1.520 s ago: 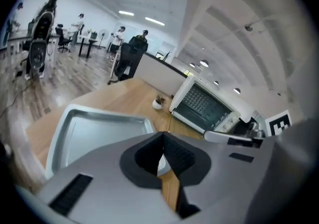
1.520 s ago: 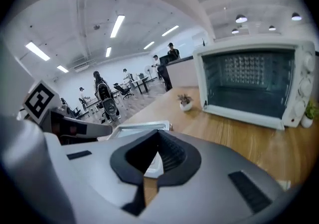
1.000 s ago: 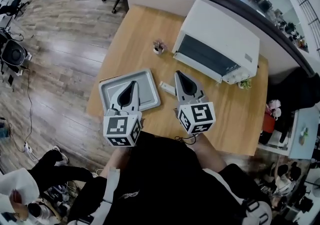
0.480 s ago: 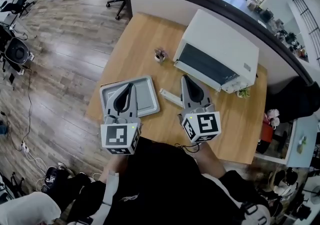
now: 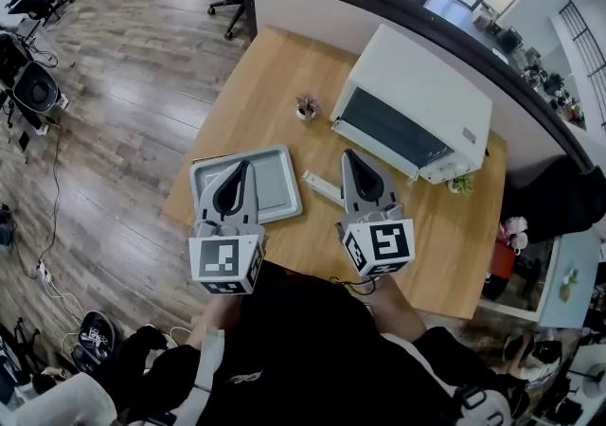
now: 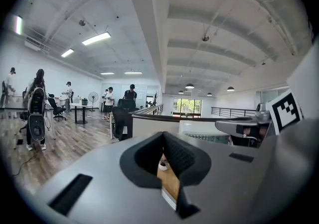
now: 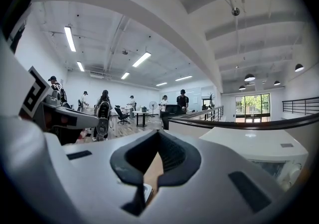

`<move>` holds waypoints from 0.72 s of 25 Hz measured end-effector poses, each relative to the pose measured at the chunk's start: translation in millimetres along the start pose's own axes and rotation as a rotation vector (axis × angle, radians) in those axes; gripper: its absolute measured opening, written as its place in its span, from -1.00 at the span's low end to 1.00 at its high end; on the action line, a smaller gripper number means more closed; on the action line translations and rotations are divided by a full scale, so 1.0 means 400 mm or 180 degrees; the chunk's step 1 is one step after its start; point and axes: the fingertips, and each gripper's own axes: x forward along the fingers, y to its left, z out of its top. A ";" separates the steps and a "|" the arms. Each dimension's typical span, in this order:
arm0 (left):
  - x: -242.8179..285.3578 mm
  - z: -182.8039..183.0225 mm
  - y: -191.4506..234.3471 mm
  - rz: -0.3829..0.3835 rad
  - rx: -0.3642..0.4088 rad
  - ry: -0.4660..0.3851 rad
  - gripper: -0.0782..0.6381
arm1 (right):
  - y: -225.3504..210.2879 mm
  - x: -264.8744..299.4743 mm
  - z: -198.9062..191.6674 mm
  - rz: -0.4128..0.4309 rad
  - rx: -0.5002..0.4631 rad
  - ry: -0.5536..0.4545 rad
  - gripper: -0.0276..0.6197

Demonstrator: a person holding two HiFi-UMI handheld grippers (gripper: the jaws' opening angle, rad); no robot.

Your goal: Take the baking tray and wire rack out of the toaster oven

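- Baking tray (image 5: 279, 186) lies flat on the wooden table (image 5: 275, 74), at its near-left corner and well apart from the toaster oven (image 5: 417, 93).
- Oven sits at the far right; its door looks shut.
- Left gripper (image 5: 246, 167) hovers over the tray, jaws pressed together, nothing between them.
- Right gripper (image 5: 349, 156) is likewise closed and empty, in front of the oven.
- White strip (image 5: 322, 186) lies between tray and right gripper; possibly a rack edge, unclear.

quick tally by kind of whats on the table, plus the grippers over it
toaster oven: 1
baking tray: 1
small potted plant: 2
small white bar: 1
hand-held gripper, left and right: 2
total: 7
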 end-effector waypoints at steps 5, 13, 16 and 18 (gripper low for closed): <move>-0.001 -0.008 0.009 0.0065 -0.0005 0.0026 -0.72 | 0.003 -0.002 -0.012 0.0033 0.0008 0.0024 -0.89; -0.007 -0.010 0.002 0.0068 0.0009 0.0043 -0.72 | 0.000 -0.007 -0.003 0.0045 0.0022 0.0010 -0.89; -0.007 -0.015 -0.002 0.0062 0.0010 0.0061 -0.72 | 0.003 -0.007 -0.009 0.0052 0.0026 0.0013 -0.89; -0.008 -0.019 -0.003 0.0065 0.0014 0.0066 -0.72 | 0.005 -0.006 -0.013 0.0057 0.0026 0.0014 -0.89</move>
